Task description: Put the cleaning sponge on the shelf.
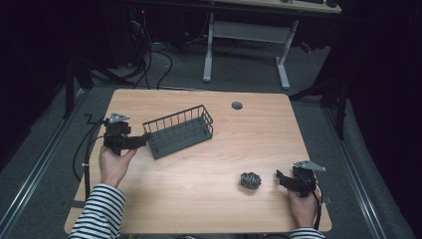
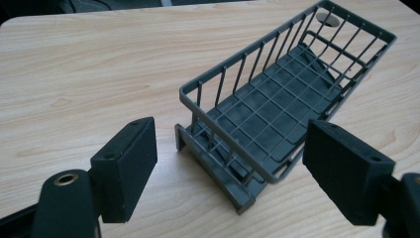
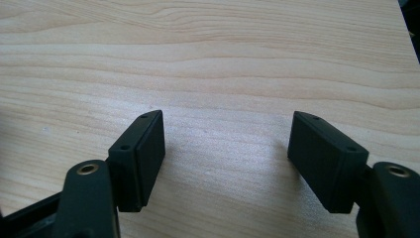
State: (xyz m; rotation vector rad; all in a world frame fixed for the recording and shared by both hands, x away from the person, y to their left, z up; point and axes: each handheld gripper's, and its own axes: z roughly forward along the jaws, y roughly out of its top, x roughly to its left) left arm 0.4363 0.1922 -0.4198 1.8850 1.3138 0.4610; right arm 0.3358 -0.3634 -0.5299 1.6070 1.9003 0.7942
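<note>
High view: left hand (image 1: 113, 164) at left-centre of frame holds the left gripper (image 1: 137, 143) level, pointing right at the near end of the dark wire basket (image 1: 180, 130), upper-middle of the table (image 1: 199, 199). Right hand (image 1: 302, 205) at lower right, right gripper (image 1: 279, 178) aimed left toward a small dark lump (image 1: 250, 179) nearby.

Left gripper view: jaws wide, basket's end between them, not touching. Right gripper view: jaws wide over bare wood.

Dim overall in high view; surroundings near black, wooden table (image 1: 199, 164) lit softly from above. Slightly soft, low detail. Brighter, evenly lit in both gripper views; faint shadow beneath wire basket (image 2: 277, 114) toward 7 o'clock. Jaws sharp, no glare.
</note>
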